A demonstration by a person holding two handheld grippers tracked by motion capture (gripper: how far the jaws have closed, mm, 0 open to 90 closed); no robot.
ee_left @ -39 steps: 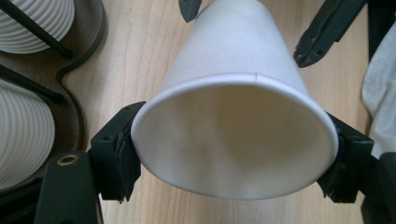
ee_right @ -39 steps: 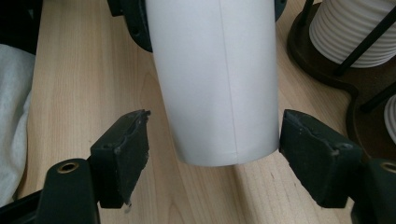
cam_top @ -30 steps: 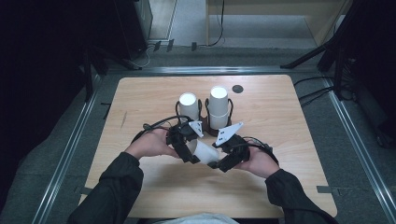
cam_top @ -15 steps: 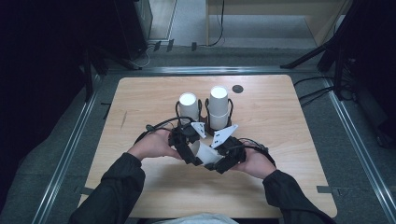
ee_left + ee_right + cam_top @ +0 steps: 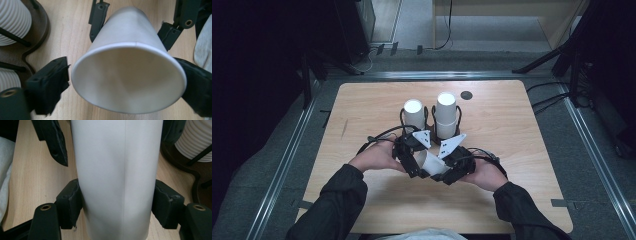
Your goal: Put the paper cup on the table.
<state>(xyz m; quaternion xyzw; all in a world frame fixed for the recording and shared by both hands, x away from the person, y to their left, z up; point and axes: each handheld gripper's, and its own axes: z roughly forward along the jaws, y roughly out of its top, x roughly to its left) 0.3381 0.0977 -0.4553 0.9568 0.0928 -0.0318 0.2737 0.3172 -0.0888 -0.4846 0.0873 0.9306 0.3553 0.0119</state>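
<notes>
The right gripper is pinching the paper cup while the left gripper, at nine o'clock, is spreading wide, releasing it; next, probably carrying it to the holders.

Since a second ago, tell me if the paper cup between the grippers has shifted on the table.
No. In the high view the paper cup lies just where it did, in front of the two cup stacks; only the grippers' jaws have been moving around it.

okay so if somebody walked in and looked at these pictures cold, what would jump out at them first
A plain white paper cup lying on its side, caught between the left gripper and right gripper near the table's front middle. The right gripper's pads press its body, having just closed; the left gripper's jaws, just opened, sit around its rim. Behind stand two ribbed white cup stacks in dark wire holders.
</notes>
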